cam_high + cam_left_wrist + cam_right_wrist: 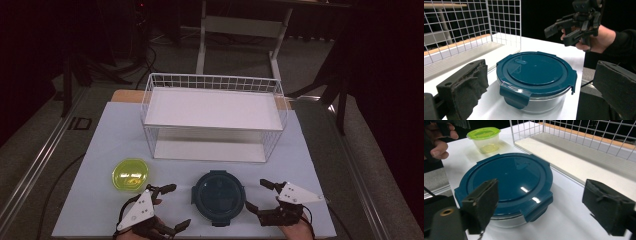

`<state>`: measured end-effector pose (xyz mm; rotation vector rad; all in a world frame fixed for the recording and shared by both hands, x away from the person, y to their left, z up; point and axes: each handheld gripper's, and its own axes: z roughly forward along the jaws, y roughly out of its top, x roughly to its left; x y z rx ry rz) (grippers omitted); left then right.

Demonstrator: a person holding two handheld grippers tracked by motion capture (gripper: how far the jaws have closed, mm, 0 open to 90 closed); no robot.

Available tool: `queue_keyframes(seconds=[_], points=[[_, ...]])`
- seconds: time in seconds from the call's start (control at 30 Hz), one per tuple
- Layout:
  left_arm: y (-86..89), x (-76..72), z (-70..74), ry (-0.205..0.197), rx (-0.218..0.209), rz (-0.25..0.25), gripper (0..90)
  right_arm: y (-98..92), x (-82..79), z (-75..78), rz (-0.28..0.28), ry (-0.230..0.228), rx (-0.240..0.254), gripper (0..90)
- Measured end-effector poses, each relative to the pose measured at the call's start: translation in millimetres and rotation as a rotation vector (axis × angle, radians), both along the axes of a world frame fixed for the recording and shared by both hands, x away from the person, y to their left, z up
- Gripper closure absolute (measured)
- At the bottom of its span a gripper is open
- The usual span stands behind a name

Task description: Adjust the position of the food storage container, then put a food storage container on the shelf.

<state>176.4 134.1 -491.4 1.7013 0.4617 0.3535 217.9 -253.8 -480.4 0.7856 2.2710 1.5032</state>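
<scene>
The round teal-lidded container (pixel 218 197) sits on the white table (pixel 310 165), in front of the wire basket (pixel 214 116). The left gripper (pixel 173 206) and right gripper (pixel 257 195) flank it, jaws spread wide, gripping nothing.

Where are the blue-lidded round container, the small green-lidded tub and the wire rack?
Blue-lidded round container (pixel 218 192): high view, middle of its lid.
Small green-lidded tub (pixel 484 133): right gripper view, top of its lid.
Wire rack (pixel 212 81): high view, back top rim.
</scene>
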Motion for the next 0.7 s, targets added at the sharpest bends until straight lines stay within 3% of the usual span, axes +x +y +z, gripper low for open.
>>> queue_keyframes(seconds=[0.1,0.13,0.2,0.27,0.3,0.33,0.5,0.57,0.7], points=[[-0.8,0.3,3.3,-0.003,0.003,0.002,0.6,-0.4,-0.8,3.0,-0.015,-0.021,-0.001,13.6],[-2.1,1.4,7.1,0.003,0.003,-0.002,0.6,1.0,-1.9,6.2,-0.055,-0.046,-0.030,14.0],[-3.5,3.0,10.7,0.008,0.010,0.002,0.5,1.7,-3.2,8.7,-0.071,-0.061,-0.032,15.2],[-4.4,5.4,13.0,0.020,0.018,0.004,0.6,1.9,-2.8,10.0,-0.062,-0.066,-0.036,15.7],[-4.8,6.8,14.1,0.026,0.019,0.005,0.6,1.0,-2.8,10.9,-0.042,-0.080,-0.014,19.4],[-6.4,11.2,17.8,0.037,0.034,0.008,0.6,1.0,-3.2,13.1,-0.052,-0.054,-0.010,20.0],[-11.2,17.7,24.3,0.046,0.066,0.006,1.4,0.1,-7.2,20.7,-0.074,-0.065,0.015,15.2],[-14.8,24.1,26.9,0.100,0.073,0.010,4.0,1.3,-6.5,23.7,-0.074,-0.049,0.003,13.6],[-18.6,27.8,30.5,0.126,0.073,0.061,1.3,6.4,-3.9,26.1,-0.093,-0.026,0.020,9.8]])
